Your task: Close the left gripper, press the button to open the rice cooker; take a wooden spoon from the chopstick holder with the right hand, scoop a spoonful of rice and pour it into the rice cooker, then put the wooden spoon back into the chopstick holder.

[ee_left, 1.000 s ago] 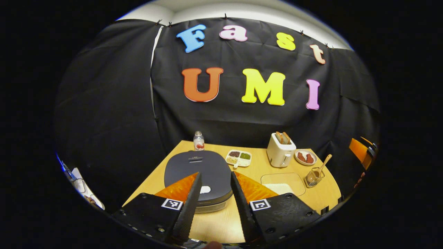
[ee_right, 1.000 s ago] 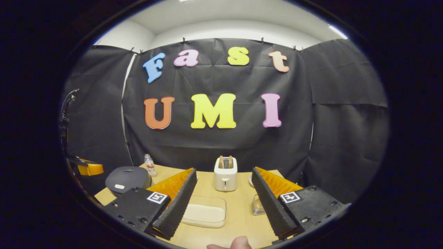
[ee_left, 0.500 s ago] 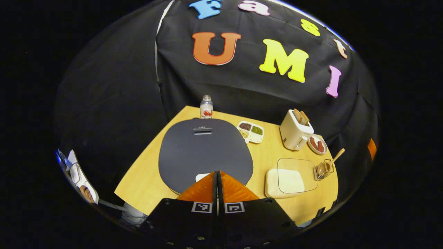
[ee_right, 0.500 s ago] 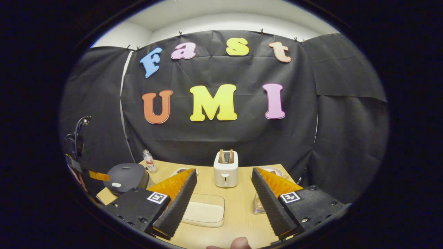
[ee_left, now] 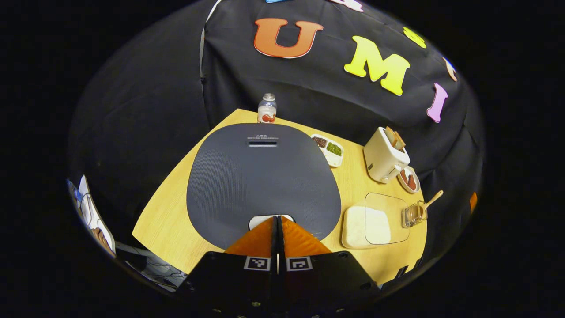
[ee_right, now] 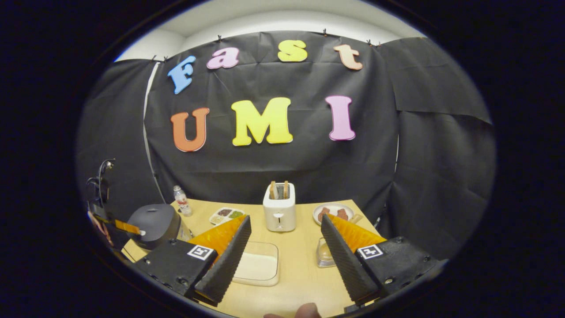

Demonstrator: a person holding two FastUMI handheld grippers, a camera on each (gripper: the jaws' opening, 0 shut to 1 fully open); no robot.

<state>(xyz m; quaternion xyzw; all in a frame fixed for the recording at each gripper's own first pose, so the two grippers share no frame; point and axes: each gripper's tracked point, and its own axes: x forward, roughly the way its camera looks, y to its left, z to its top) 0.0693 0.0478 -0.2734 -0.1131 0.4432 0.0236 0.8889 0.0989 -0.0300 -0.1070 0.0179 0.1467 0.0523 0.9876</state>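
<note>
left gripper (ee_left: 277,217) pressed together over rice cooker (ee_left: 263,176) front-edge button (ee_left: 270,218); right gripper (ee_right: 284,232) spread above table (ee_right: 304,247).

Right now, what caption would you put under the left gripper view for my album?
Shut left claw pokes at the white button on the closed rice cooker.

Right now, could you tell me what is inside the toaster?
Two browned slices stand upright in the toaster's slots, their tops sticking out. Their lower parts are hidden inside the body.
</note>
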